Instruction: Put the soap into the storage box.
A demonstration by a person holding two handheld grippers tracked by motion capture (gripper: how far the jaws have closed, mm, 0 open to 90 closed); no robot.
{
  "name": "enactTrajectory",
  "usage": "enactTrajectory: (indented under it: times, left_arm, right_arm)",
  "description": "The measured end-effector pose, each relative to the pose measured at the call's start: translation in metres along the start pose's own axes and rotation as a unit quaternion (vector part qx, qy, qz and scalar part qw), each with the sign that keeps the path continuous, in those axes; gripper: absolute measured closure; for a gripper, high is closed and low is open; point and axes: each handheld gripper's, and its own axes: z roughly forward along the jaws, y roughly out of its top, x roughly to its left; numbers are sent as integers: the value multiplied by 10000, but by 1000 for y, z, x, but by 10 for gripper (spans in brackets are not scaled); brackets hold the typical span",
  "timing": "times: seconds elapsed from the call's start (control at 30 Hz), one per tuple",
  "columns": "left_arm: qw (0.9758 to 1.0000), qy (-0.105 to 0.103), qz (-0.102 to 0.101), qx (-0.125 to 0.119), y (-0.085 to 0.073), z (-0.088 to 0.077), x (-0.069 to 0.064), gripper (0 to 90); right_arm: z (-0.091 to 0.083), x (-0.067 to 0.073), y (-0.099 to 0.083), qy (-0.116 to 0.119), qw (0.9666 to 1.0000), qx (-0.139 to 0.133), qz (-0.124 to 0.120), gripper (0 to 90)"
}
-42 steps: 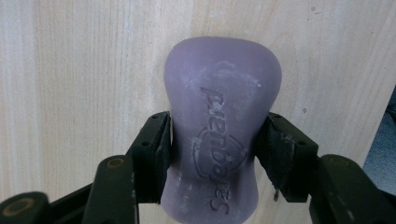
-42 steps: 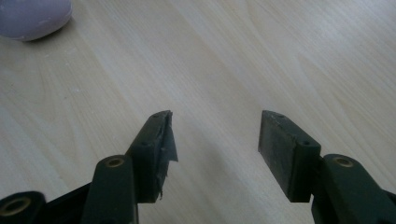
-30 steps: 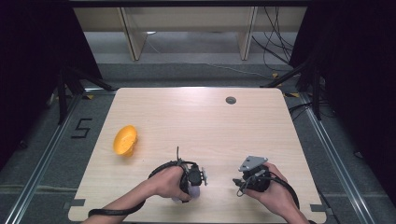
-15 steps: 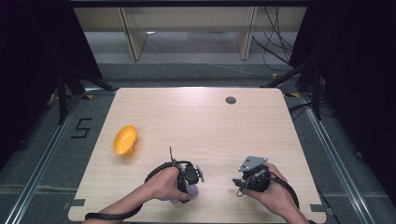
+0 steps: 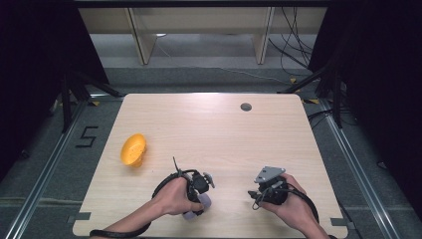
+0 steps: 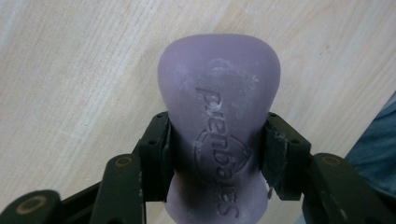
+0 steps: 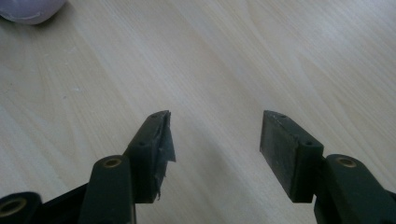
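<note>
— So, what's different on the wooden table [image 5: 214, 129] from a second ago?

— Not much up top. The orange bowl [image 5: 133, 149] lies tipped on its side near the left edge, same spot as before. The small dark round thing [image 5: 246, 106] at the far side has not moved either.

— And the hands?

— The left hand [image 5: 174, 196] has slid a little toward the near edge. The right hand [image 5: 293, 204] has stayed put.

— What is the left gripper [image 6: 217, 154] doing?

— It is clamped on a purple rubber toy [image 6: 219, 126], one jaw on each side of its narrow middle. The toy has raised letters on it. From above, the toy [image 5: 196, 208] peeks out under the hand, near the front of the table.

— Is it lifted?

— I can't tell. It sits very close to the wood.

— And the right gripper [image 7: 215, 140]?

— Its jaws are spread wide with nothing between them, just bare table. A bit of the purple toy [image 7: 30, 10] shows far off in its corner.

— So what does it mean?

— I think the toy is caught well now, and can be carried next.
</note>
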Motion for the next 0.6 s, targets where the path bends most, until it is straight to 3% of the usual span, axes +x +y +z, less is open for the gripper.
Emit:
enactTrajectory:
  times: [0.2, 0.33, 0.43, 0.57, 0.6]
  left_arm:
    - [9994, -21, -336, -78, 1, -6, 3, 492]
    - [9983, 166, -549, -131, 0, -11, 7, 492]
    - [9959, 97, -868, -223, -1, -11, 6, 492]
    - [9958, 187, -856, -270, -1, -15, 11, 492]
    - [9949, 153, -967, -251, -1, -16, 10, 492]
  right_arm:
    - [-1, 1, 0, 72, 10000, 37, 26, 437]
    - [0, 0, 0, 30, 10000, 12, 18, 437]
    - [0, 1, 0, 48, 10000, 21, 20, 436]
    - [0, -1, 0, -11, 10000, -21, -28, 437]
    - [0, -2, 0, -42, 9999, -60, -68, 436]
